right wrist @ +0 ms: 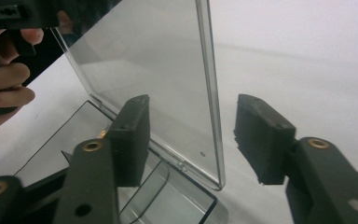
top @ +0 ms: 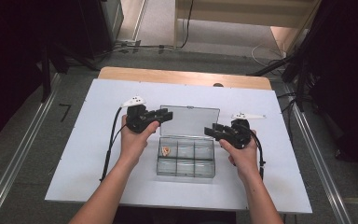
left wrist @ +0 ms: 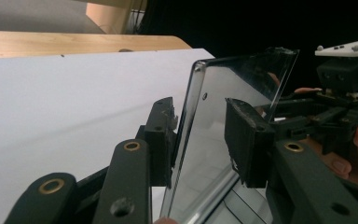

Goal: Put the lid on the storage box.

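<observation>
Now | lid (top: 189, 121) upright between both grippers | left gripper (left wrist: 199, 140) spread astride left edge, nearer | right gripper (right wrist: 191, 137) spread astride right edge

**Desk surface**

White desk (top: 98, 154) with a bare wooden strip along its far edge. A clear compartment box (top: 185, 163) sits directly on it near the middle, lid (top: 189, 121) raised; one small orange item (top: 167, 150) lies inside.
</observation>
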Demonstrator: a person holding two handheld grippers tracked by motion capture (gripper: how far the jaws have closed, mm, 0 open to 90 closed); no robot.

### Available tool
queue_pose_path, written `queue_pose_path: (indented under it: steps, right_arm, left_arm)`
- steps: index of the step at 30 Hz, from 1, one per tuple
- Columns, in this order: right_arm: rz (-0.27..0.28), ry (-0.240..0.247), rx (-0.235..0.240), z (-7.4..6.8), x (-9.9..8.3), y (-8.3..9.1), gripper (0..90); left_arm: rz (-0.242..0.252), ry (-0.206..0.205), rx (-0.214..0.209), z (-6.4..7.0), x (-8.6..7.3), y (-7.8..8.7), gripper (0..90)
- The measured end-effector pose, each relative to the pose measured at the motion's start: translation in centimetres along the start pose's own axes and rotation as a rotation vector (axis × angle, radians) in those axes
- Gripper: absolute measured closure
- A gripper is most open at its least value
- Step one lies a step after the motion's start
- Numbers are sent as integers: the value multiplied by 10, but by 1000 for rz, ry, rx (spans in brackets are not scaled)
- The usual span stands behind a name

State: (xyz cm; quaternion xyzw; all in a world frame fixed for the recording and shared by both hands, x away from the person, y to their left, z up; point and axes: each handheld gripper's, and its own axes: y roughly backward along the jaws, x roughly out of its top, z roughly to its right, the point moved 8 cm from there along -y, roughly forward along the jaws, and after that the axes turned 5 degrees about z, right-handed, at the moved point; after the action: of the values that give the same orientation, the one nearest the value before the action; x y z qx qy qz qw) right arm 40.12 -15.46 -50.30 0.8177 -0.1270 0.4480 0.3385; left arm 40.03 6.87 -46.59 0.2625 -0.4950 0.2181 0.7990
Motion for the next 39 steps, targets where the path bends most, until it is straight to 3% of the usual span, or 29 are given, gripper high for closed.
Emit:
queue_pose_path:
  steps: [6,13,19,22,24,26,31,39]
  right_arm:
    - [19,1,-17,-4,5,8,392]
    - [48,50,-16,-17,7,16,399]
    - [46,59,3,-27,6,18,426]
    - [46,50,-5,-28,5,18,437]
    - [49,45,-5,-27,3,19,443]
    - [52,39,-7,-27,1,18,444]
    - [61,42,-20,-26,-1,19,438]
    - [73,48,-44,-26,-3,25,421]
  left_arm:
    - [9,-32,-24,12,-5,9,585]
    - [19,-67,-9,23,-16,17,548]
    - [-23,-101,17,27,-24,19,490]
    - [-63,-102,36,29,-31,24,386]
    - [-75,-135,77,29,-35,30,323]
    - [-71,-140,101,29,-38,39,298]
    - [-70,-138,131,26,-47,56,315]
    - [-85,-112,55,33,-55,61,445]
